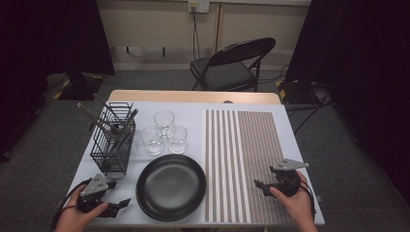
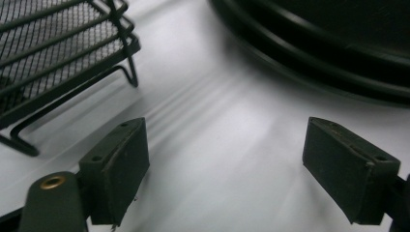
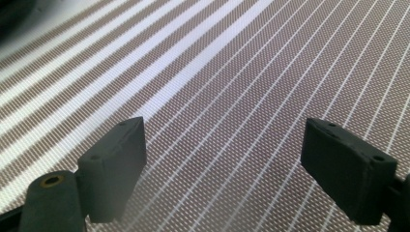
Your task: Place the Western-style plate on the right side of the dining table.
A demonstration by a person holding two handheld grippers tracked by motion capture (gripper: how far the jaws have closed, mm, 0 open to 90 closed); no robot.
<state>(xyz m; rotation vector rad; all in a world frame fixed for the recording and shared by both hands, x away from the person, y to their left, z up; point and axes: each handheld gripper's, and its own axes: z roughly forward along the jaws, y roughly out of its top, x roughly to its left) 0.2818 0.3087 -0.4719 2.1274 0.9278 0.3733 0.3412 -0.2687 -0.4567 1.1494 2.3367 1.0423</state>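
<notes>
Both my tongs stood spread, empty: left gripper (image 1: 114, 197) near the black plate (image 1: 170, 187), which lay near-centre; right gripper (image 1: 266, 186) over the striped placemat (image 1: 244, 145). Best approach: come at the plate's rim low and level.

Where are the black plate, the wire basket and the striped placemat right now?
black plate (image 1: 170, 187), high view, middle of its dish.
wire basket (image 1: 114, 145), high view, front mesh wall.
striped placemat (image 1: 256, 145), high view, bare brown part.
</notes>
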